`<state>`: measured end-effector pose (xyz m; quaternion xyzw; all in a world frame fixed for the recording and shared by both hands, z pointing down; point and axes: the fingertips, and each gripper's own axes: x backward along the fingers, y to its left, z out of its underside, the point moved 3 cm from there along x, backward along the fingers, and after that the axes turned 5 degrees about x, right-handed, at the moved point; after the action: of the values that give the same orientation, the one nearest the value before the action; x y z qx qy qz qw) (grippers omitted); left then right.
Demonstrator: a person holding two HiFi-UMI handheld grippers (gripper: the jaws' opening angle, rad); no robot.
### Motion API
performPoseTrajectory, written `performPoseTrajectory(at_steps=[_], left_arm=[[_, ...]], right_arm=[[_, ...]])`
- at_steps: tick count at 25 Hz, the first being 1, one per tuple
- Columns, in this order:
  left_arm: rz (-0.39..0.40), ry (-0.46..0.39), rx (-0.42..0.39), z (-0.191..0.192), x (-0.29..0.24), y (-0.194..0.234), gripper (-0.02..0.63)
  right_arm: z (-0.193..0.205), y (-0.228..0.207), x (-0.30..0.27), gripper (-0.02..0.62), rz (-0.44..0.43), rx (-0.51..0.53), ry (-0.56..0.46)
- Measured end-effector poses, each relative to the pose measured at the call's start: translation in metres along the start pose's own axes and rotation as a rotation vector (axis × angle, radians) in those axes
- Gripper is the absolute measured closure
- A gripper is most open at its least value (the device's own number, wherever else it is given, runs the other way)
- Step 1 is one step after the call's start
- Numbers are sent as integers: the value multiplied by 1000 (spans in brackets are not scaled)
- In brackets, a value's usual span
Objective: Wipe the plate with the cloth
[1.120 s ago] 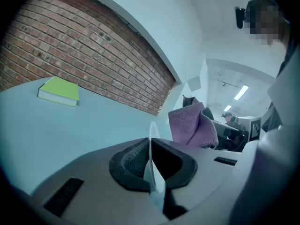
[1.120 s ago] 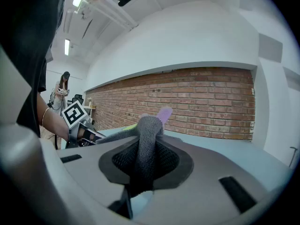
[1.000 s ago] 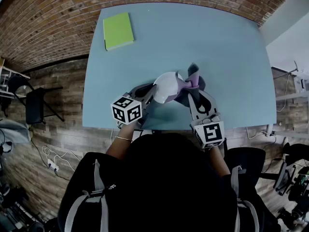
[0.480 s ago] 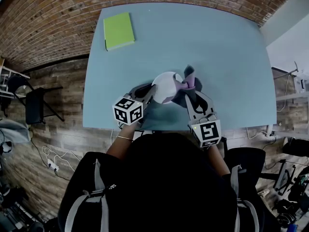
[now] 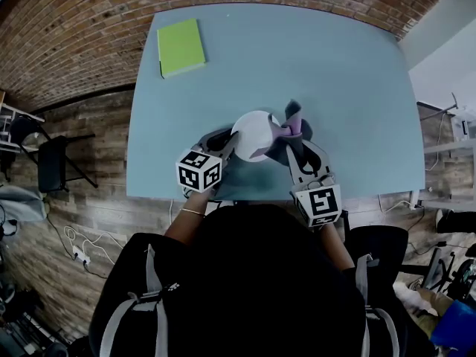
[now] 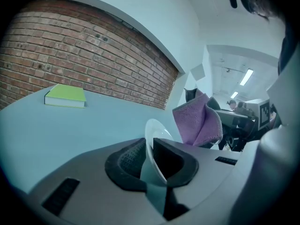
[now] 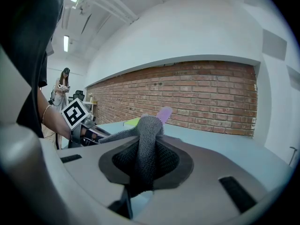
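Left gripper (image 5: pixel 227 141): jaws narrow and opening, with the plate's rim between them; both pads look to touch it.
Right gripper (image 5: pixel 291 144): jaws closed on a fold of the cloth, which sticks up past them.
Step in hand: probably rubbing the plate's face while it is held on edge.
Doing it well: I'd firm up the left grip before pressing, since a loosening hold on a glossy rim could let the plate slip. Push the cloth squarely against the face and sweep around to the rim.
Plate (image 5: pixel 253 134): small, round, white and smooth. It is tipped steeply on edge near the middle of the table's near side. Whether its lower edge rests on the table I cannot tell.
Cloth (image 5: pixel 291 125): napped, purple on one face and grey on the other, bunched against the plate's right side.
Table (image 5: pixel 335 73): light blue and matte.
Book (image 5: pixel 181 47): green, closed, lying flat at the table's far left corner.
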<state>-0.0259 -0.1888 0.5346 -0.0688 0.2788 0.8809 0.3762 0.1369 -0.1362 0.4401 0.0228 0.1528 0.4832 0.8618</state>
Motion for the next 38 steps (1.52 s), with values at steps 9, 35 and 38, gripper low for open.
performPoseTrajectory(at_steps=[9, 35, 38], left_arm=[[-31, 32, 11, 8, 0, 7, 551], [-92, 148, -121, 24, -5, 15, 523], [-102, 147, -117, 24, -4, 17, 523]], right_arm=[[-1, -2, 1, 529, 4, 6, 5], [0, -2, 2, 529, 18, 15, 13], [1, -2, 2, 529, 17, 15, 16]])
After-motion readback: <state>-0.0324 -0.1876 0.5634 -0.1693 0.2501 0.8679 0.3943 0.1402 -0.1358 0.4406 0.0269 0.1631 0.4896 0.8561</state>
